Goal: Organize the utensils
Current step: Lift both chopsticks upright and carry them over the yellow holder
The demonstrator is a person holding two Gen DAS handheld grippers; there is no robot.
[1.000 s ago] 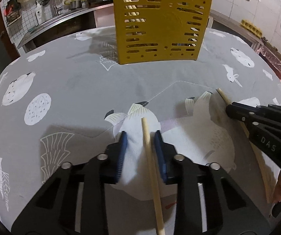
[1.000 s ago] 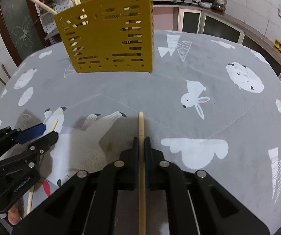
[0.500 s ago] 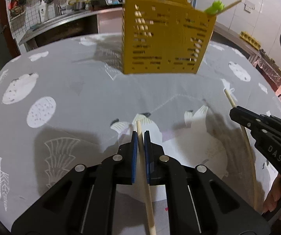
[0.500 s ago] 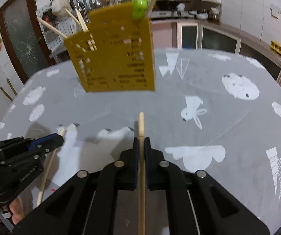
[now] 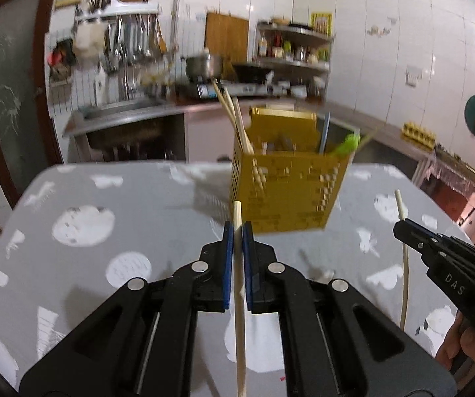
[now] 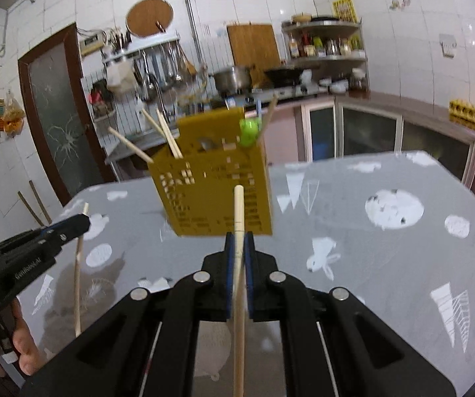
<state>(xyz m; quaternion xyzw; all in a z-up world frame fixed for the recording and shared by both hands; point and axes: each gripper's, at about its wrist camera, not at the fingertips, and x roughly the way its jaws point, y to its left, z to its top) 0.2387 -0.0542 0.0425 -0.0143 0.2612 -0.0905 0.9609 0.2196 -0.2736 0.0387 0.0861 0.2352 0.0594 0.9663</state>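
Centre-low in the left wrist view, your left hand-held gripper [image 5: 237, 231] is pinching a chopstick [image 5: 238, 284]; aim its tip over the yellow holder [image 5: 290, 192] at frame centre. Centre-low in the right wrist view, your right hand-held gripper [image 6: 238, 240] is clamping a second chopstick [image 6: 238, 264]; keep both upright while you are lowering them.

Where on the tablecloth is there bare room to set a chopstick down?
Tablecloth right of the yellow holder lies bare. So does the left stretch. It is crowded inside the holder, at its chopsticks and green utensil.
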